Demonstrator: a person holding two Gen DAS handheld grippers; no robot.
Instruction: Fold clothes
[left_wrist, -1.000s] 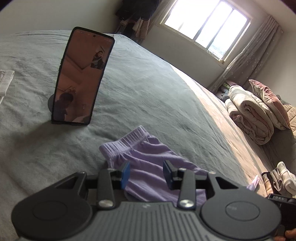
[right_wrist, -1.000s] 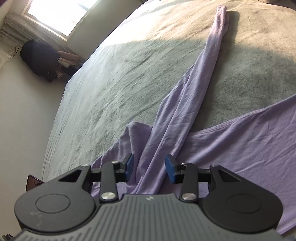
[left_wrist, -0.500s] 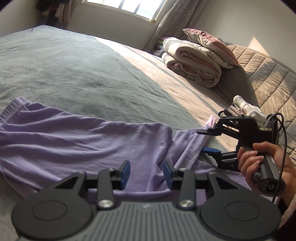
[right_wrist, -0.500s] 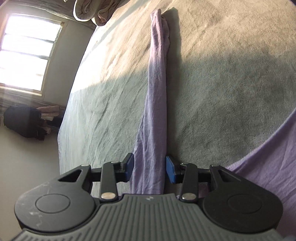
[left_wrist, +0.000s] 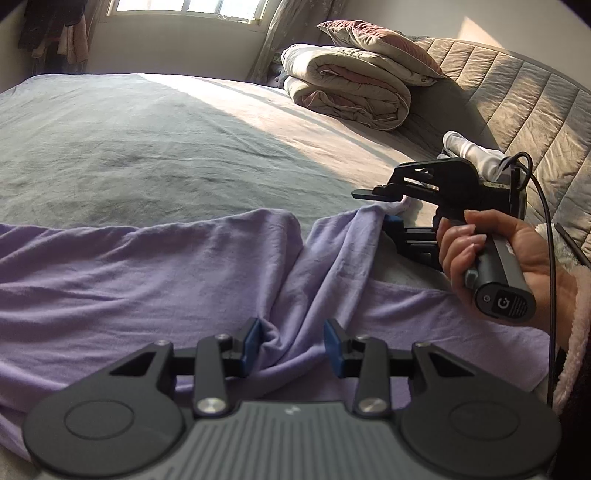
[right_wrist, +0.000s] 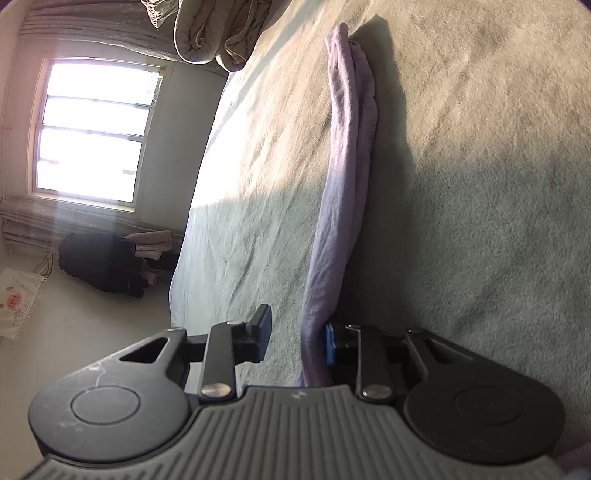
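The step in hand looks like taking hold of a sleeve so it can be folded in over the body of the purple top (left_wrist: 147, 280). The top lies spread flat on the gray bed (left_wrist: 147, 147), along the bed's near edge.

Closest in the left wrist view is the left gripper (left_wrist: 291, 345). Its two blue pads stand partly apart. A bunched fold of the purple cloth, where the sleeve meets the body, sits between them. The pads do not seem to press on it, so the left gripper is not holding anything yet.

A little farther out, toward the right side of the bed, a hand (left_wrist: 491, 254) holds the right gripper (left_wrist: 391, 210). In the right wrist view the sleeve (right_wrist: 343, 184) runs as a long narrow strip away from that gripper across the bed. The jaws are closing now, with the sleeve between them. One blue pad touches the cloth, but the other pad stands off with bare blanket in the gap.

The next move likely calls for the right gripper to finish its pinch. Then the sleeve can be lifted and laid across the body. The thin cloth could slip out if the pinch is weak.

At the far corner of the bed lies a rolled quilt (left_wrist: 351, 92).
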